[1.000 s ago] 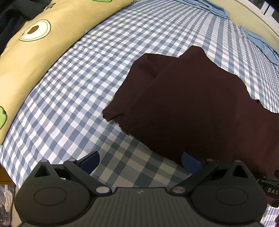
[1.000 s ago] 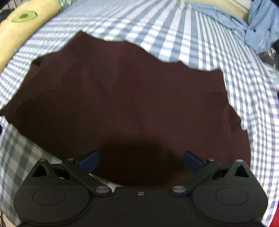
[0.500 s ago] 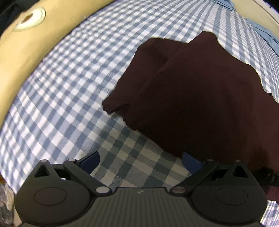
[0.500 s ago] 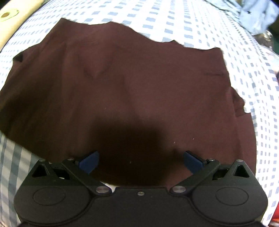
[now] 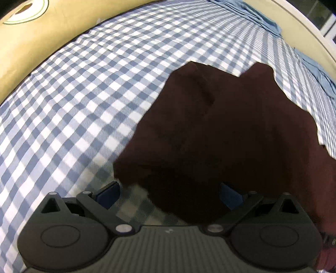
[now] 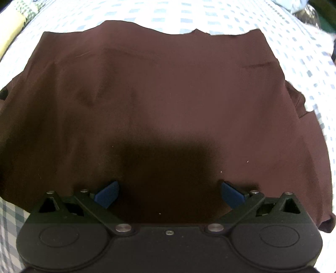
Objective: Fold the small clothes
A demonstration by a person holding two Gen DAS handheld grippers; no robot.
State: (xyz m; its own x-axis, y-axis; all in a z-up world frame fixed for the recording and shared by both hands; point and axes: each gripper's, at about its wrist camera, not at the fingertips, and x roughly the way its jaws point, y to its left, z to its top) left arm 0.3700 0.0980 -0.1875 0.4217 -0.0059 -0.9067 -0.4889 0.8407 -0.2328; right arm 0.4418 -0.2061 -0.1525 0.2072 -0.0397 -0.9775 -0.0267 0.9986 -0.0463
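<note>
A dark maroon garment [image 5: 231,130] lies spread flat on a blue and white checked bedsheet [image 5: 79,100]. In the left wrist view its near left corner sits just ahead of my left gripper [image 5: 169,194], which is open with the cloth's edge between its blue fingertips [image 5: 108,194]. In the right wrist view the same garment [image 6: 159,100] fills most of the frame. My right gripper [image 6: 169,194] hovers open low over the garment's near part, casting a dark shadow on it. Nothing is held by either gripper.
A yellow pillow [image 5: 37,31] with a round print runs along the far left of the bed. Light blue cloth [image 5: 258,14] lies bunched at the far edge by a cream bed frame [image 5: 304,35]. Bare sheet lies left of the garment.
Both grippers have moved forward and lower toward the garment. It now looks larger in both views, and its corner has come between the left fingers.
</note>
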